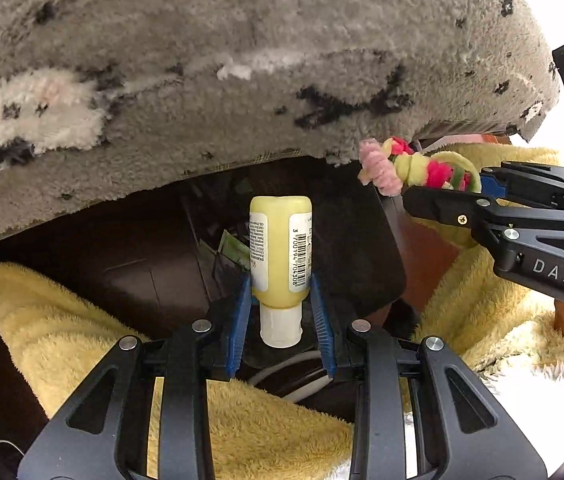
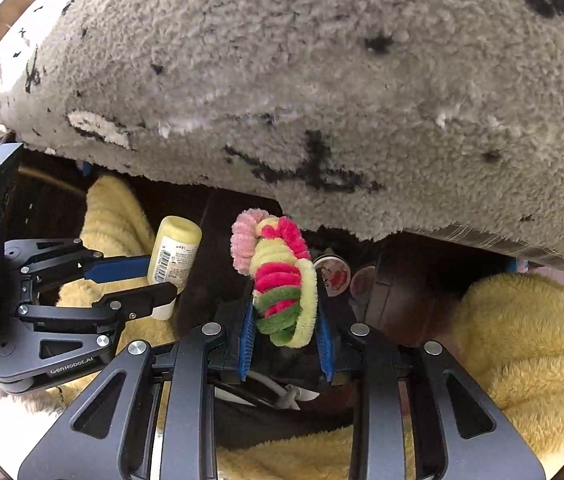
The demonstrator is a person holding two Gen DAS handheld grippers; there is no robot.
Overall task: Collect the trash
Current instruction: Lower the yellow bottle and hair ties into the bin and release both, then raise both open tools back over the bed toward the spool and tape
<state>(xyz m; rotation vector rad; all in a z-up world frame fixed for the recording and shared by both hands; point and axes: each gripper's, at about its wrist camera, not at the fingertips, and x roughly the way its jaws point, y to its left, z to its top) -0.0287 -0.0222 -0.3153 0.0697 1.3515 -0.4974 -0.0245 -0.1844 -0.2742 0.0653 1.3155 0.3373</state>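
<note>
My left gripper (image 1: 280,280) is shut on a small pale yellow bottle (image 1: 280,248) with a barcode label, its white cap toward the camera. The bottle also shows in the right wrist view (image 2: 173,254), held by the left gripper (image 2: 163,280). My right gripper (image 2: 285,308) is shut on a twisted pipe-cleaner bundle (image 2: 277,276) in pink, yellow, red and green. That bundle also shows in the left wrist view (image 1: 414,168) at the right gripper's (image 1: 442,192) tips. Both items hang over a dark open bin (image 1: 153,272).
A grey shaggy rug with black marks (image 1: 241,60) fills the upper half of both views. Yellow fluffy fabric (image 1: 81,328) lies left and right of the bin. Small round lids (image 2: 336,274) and green paper (image 1: 233,248) lie inside the dark bin.
</note>
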